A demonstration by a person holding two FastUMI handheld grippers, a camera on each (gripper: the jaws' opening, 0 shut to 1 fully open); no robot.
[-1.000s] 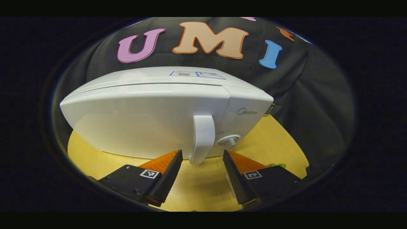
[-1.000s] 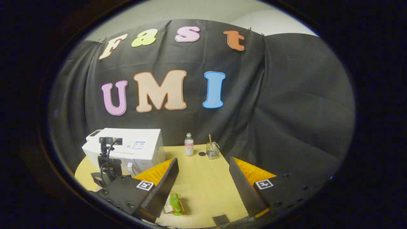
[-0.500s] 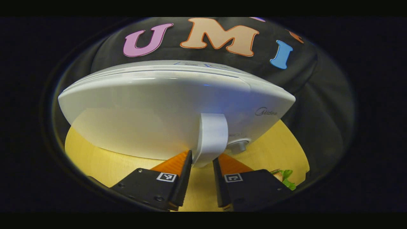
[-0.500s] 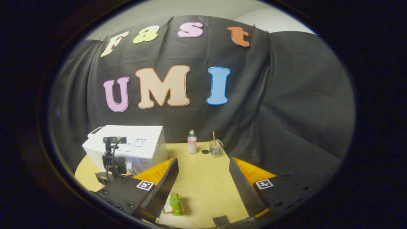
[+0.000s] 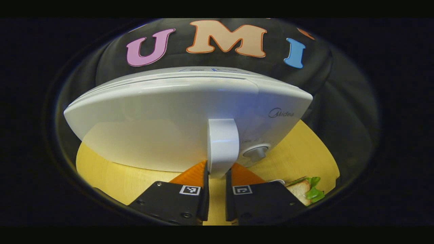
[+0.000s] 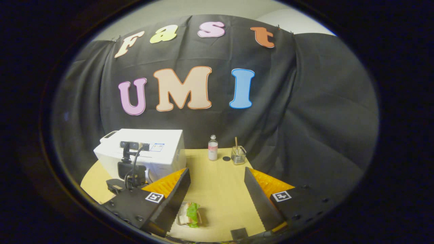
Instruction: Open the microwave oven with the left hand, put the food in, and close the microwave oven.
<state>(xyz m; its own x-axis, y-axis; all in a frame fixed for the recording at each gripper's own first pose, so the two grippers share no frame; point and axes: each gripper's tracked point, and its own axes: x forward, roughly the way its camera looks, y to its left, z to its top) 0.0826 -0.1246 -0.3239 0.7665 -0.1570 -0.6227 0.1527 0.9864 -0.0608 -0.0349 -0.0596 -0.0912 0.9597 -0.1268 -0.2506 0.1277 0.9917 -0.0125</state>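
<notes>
The white microwave [image 5: 162, 115] stands close in front in the left gripper view, its door closed. My left gripper [image 5: 217, 173] is shut on the lower end of the vertical door handle [image 5: 222, 142], one finger on each side. A sandwich with lettuce [image 5: 307, 190] lies on the table to the right. In the right gripper view my right gripper [image 6: 217, 171] hangs open above the table, with the sandwich [image 6: 190, 214] below and by its left finger. The microwave [image 6: 159, 152] sits at the left there, with the left gripper [image 6: 130, 169] at its front.
A round dial [image 5: 256, 152] sits right of the handle. On the wooden table [image 6: 220, 189], behind, stand a small bottle [image 6: 213, 148], a dark cap [image 6: 226, 158] and a glass jar with a stick [image 6: 238, 155]. Black cloth walls the back and right.
My left gripper moved in to the microwave and its fingers drew together from wide apart onto the door handle. The right gripper stayed open, and its view drifted slightly.
</notes>
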